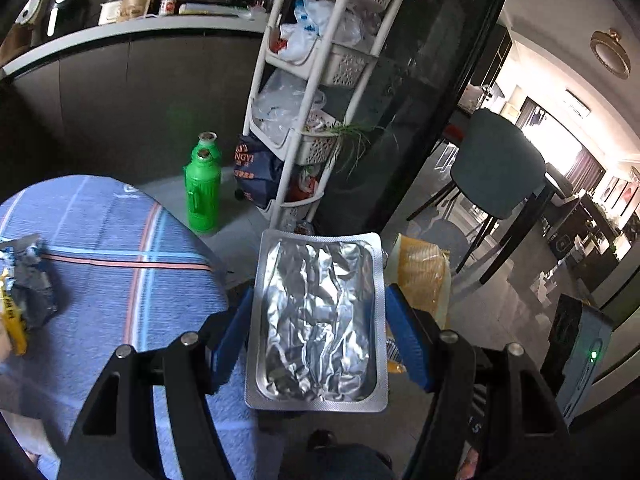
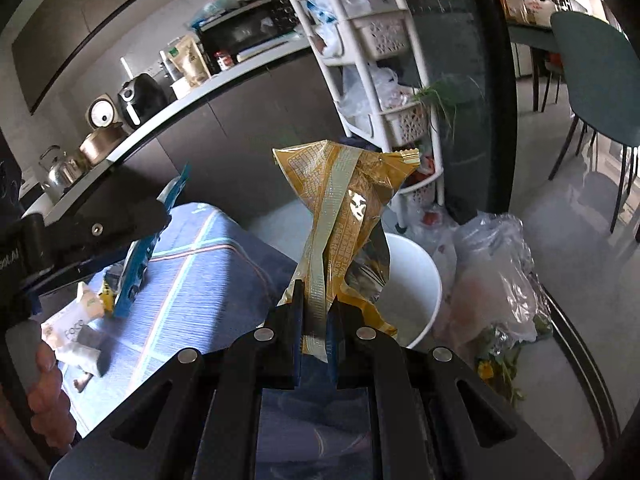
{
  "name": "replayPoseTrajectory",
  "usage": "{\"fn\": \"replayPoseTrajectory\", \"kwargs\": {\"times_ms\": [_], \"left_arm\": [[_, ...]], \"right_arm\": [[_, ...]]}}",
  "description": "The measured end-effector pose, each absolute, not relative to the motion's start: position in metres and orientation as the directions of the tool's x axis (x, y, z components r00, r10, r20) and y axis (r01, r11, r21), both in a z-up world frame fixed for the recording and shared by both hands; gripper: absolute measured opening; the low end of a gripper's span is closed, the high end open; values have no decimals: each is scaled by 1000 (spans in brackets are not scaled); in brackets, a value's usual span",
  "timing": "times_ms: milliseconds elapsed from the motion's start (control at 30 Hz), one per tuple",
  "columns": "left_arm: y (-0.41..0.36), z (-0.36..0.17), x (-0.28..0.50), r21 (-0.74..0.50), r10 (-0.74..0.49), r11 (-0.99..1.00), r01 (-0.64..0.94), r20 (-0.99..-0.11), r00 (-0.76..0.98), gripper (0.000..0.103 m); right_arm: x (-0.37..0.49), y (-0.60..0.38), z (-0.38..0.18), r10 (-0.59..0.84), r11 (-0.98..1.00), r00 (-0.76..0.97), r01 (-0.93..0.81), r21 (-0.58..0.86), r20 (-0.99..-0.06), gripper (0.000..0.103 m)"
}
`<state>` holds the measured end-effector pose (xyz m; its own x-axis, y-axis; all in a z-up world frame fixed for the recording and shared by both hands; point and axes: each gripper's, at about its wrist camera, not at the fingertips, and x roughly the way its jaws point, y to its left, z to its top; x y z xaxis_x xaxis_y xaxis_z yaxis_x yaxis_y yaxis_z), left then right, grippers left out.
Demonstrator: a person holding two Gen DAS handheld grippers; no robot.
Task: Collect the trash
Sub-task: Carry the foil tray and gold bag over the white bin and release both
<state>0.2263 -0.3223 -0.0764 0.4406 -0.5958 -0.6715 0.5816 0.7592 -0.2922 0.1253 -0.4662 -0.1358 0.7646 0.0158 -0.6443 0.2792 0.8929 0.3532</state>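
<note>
My left gripper (image 1: 318, 296) is shut on a crumpled silver foil tray (image 1: 316, 320), its blue pads pressing the tray's two long edges. It hangs past the edge of the blue-clothed table (image 1: 120, 264). In the right wrist view, my right gripper (image 2: 318, 300) is shut on a crinkled gold snack wrapper (image 2: 340, 216) that stands up from the jaws. It is over the near rim of a white bin (image 2: 416, 280) on the floor. The wrapper (image 1: 424, 280) also shows behind the tray. More wrappers (image 1: 28, 296) and a white pack (image 2: 76, 320) lie on the table.
Two green bottles (image 1: 202, 192) stand on the floor by a white basket rack (image 1: 312, 100) stuffed with plastic bags. A filled clear plastic bag (image 2: 492, 272) sits right of the bin. A dark chair (image 1: 496, 160) stands further right. A counter (image 2: 192, 92) with appliances runs behind.
</note>
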Motion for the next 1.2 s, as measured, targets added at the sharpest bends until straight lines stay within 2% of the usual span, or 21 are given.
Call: {"fn": "replayPoseTrajectory", "kwargs": {"times_ms": [667,800,833,867,933,1000,1067,1200], "left_arm": [[-383,-155,284,-308,-535,795,522,-763,364,67],[-385,-165,292,-314,-527,801,509,-773,352,68],[-386,-165,293,-323,-532,799,507,-772,348,74],[-384,-164,294,-341,-546,795,501,-763,347,86],[-378,-158,293,-362,-565,795,486,-734,377,100],[-375,-154,293,-368,-575,792,486,-717,394,99],[-374,-151,293,-369,-574,794,484,-717,396,99],[-372,-151,292,-362,-568,799,481,-719,401,99]], "right_arm": [[160,-507,-205,44,867,682,337,367,-730,9],[169,-507,-213,59,876,672,319,361,-738,14],[170,-506,-213,59,878,672,318,359,-739,19],[171,-506,-214,61,880,674,312,358,-736,24],[169,-503,-213,51,889,691,297,348,-721,53],[166,-502,-211,47,897,698,285,337,-714,57],[164,-501,-210,41,902,707,277,330,-706,66],[161,-498,-207,33,911,721,263,317,-693,93]]}}
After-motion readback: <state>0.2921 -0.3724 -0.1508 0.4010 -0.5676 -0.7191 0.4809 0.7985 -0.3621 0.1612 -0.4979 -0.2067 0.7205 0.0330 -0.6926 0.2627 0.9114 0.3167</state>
